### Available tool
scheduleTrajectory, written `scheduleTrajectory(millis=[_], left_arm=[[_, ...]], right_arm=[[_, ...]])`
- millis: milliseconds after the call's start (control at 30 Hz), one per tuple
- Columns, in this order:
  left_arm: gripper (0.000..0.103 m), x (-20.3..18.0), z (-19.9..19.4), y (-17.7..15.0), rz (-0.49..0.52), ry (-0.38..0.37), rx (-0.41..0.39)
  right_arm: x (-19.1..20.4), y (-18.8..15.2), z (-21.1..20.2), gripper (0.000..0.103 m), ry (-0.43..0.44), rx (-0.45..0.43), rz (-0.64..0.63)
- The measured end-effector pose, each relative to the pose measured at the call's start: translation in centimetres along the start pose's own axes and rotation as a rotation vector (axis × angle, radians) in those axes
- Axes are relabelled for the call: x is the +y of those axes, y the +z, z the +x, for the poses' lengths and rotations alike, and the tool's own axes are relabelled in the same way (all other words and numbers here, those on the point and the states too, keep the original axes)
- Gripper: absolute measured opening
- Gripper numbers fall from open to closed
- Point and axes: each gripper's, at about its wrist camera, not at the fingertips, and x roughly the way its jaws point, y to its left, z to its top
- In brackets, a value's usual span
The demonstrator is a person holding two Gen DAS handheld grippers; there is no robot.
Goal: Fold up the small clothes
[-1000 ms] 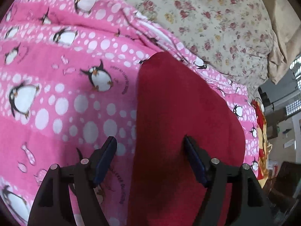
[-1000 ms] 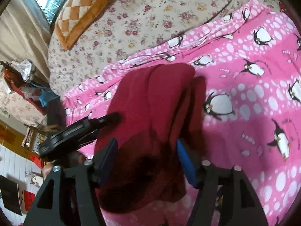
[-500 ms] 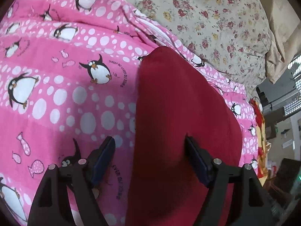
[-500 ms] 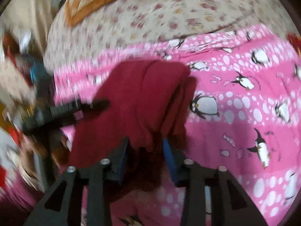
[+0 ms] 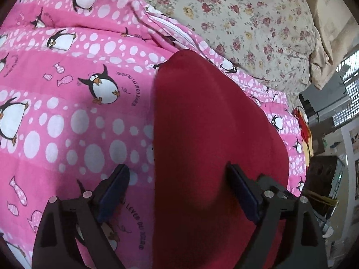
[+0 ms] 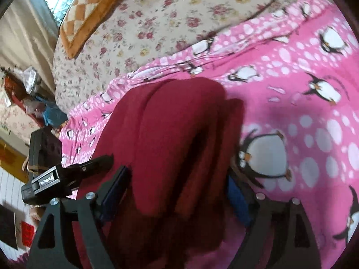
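Left wrist view, left gripper (image 5: 177, 192) spread astride red garment (image 5: 208, 134) edge, right gripper (image 6: 177, 192) spread.

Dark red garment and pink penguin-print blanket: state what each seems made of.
Dark red garment: seemingly soft matte knit or fleece; no sheen, rounded thick folds. Pink penguin-print blanket: seemingly thin printed woven cotton; flat surface, fine creases.

Left tongs (image 5: 177, 186) are hovering spread wide, left finger beside the garment's (image 5: 213, 134) edge; right tongs (image 6: 177, 190) are gaping around its bunched folds.
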Motion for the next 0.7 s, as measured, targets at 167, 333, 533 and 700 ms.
scheduleTrajectory(millis=[167, 333, 533, 700], left_arm=[[0.032, -1.0, -0.6, -0.4, 0.048, -0.029, 0.002], [0.021, -2.5, -3.1, -1.3, 0.072, -0.004, -0.023], [0.020, -3.0, -8.7, -4.0, 0.064, 0.035, -0.034], [0.020, -1.2, -12.2, -7.7, 0.010, 0.101, -0.037]], right_arm=[[1.6, 0.4, -0.8, 0.047, -0.015, -0.015, -0.031], [4.1, 0.4, -3.1, 0.043, 0.039, -0.022, -0.051], [7.8, -0.7, -5.5, 0.043, 0.113, 0.020, -0.039], [9.4, -3.5, -4.6, 0.044, 0.204, 0.084, -0.005]])
